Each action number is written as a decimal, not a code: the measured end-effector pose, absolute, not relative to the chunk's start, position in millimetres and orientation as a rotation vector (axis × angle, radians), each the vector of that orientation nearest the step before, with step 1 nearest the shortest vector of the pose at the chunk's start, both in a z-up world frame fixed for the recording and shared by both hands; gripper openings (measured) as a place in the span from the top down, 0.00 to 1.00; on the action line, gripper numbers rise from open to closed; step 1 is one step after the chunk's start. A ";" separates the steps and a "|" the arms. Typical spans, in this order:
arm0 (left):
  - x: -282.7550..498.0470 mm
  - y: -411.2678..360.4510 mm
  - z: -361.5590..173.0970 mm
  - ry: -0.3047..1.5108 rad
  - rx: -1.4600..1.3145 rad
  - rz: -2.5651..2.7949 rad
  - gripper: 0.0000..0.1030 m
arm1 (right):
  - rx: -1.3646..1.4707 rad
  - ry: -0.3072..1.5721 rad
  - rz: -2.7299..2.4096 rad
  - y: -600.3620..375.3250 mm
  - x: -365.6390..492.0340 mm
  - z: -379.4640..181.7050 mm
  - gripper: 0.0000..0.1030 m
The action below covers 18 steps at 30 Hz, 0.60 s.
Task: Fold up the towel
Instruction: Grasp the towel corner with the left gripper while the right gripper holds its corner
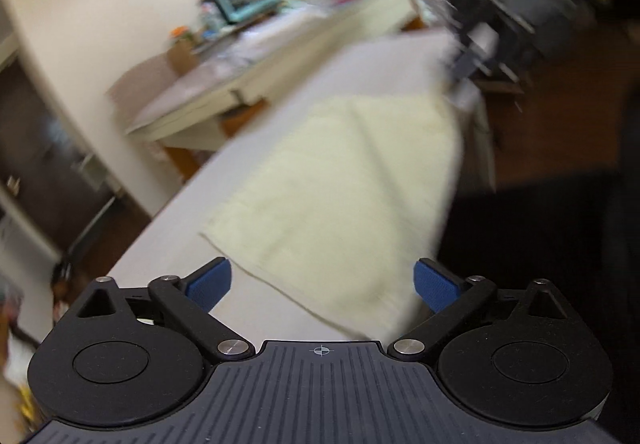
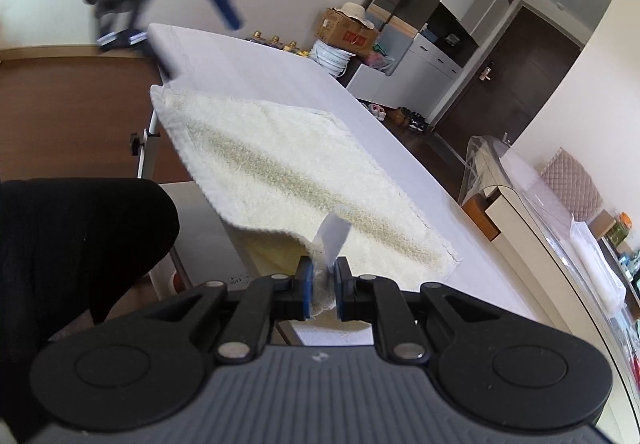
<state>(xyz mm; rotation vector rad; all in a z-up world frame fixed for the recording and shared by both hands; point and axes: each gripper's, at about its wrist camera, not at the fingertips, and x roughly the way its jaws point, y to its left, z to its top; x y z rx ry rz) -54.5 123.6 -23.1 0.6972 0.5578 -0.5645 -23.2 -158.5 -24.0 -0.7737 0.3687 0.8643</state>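
One cream towel lies on one long white table. It sits by the table's near long edge, and part of it hangs over that edge. The far side of the table is bare, so there is lots of room there. Past the towel's far end the table top is bare too.

There are two grippers. The right gripper has its blue pads almost together, and they pinch one corner of the towel. A small white tag sticks up just past the pads. That corner is lifted a little, and the yellow side shows under it.

The left gripper is up in the air with its two blue pads far apart. Nothing is between them. From its own camera the towel is spread out below and ahead of it, all blurry. From the other camera it floats above the far end of the table, well away from the towel.

A dark sleeve is close by on the side, beside the table's near edge.
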 end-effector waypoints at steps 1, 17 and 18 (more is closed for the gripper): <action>-55.3 122.7 -27.1 0.572 0.713 -0.573 0.27 | -0.775 0.372 0.863 -158.6 -23.5 -23.9 0.88; -68.7 106.8 -59.5 0.550 1.008 -0.648 0.76 | -0.762 0.408 0.851 -160.8 -25.3 -24.2 0.88; -67.9 106.1 -59.9 0.552 1.018 -0.645 0.82 | -0.762 0.409 0.852 -161.0 -25.3 -24.3 0.88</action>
